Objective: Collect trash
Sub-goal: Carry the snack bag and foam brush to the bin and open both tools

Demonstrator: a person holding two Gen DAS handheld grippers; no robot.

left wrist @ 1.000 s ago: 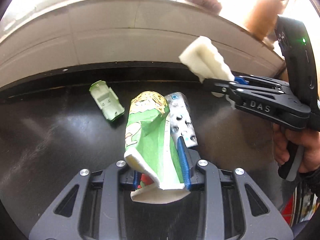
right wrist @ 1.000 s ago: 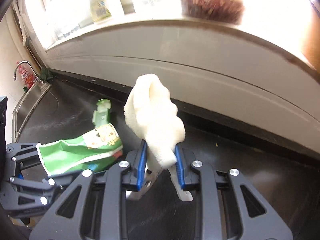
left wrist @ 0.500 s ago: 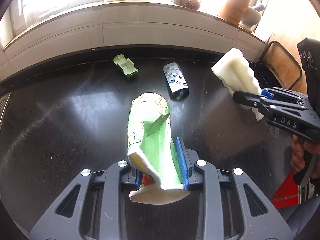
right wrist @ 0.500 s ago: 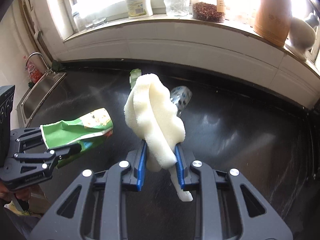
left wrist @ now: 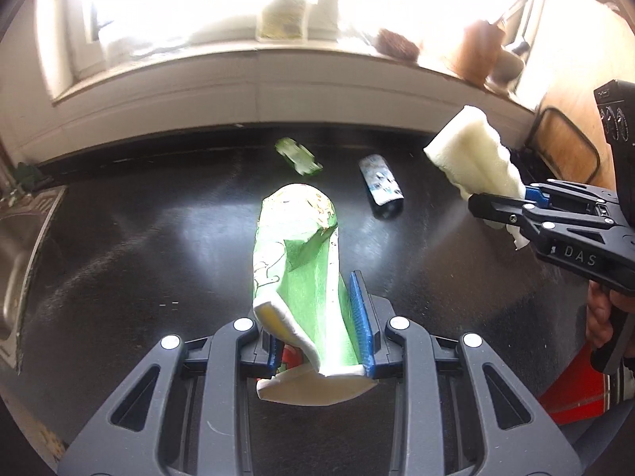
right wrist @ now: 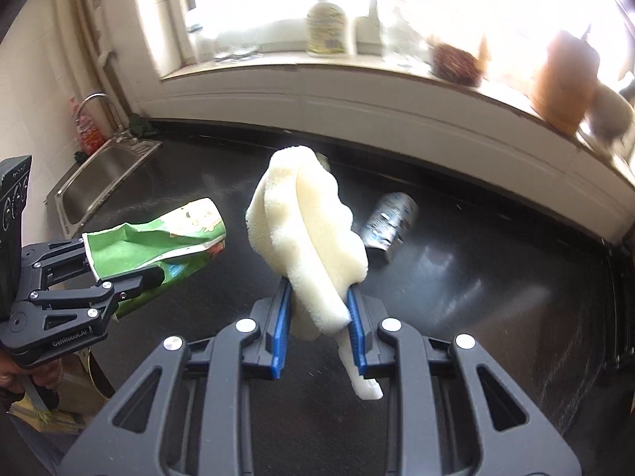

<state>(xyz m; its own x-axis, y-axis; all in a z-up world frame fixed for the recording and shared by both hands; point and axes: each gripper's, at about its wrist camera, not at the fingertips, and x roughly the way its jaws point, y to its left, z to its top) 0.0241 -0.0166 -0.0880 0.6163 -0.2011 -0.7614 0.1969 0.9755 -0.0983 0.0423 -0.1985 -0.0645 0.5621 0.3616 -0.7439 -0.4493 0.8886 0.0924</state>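
Black desk (left wrist: 119, 238) below: my left fingers (left wrist: 317, 329) pinched a green packet (left wrist: 301, 261), my right (right wrist: 317, 329) foam (right wrist: 305, 246); loosely held, either could slip.

The right gripper (right wrist: 317, 329) clamps a crumpled cream foam sheet (right wrist: 305, 250) above the black counter (right wrist: 496, 317), while the left gripper (right wrist: 115, 277) grips a green wrapper (right wrist: 158, 242).

A home kitchen — steel sink (right wrist: 95, 174) with tap (right wrist: 93, 99), black counter (right wrist: 476, 277), windowsill bottle (right wrist: 326, 25).
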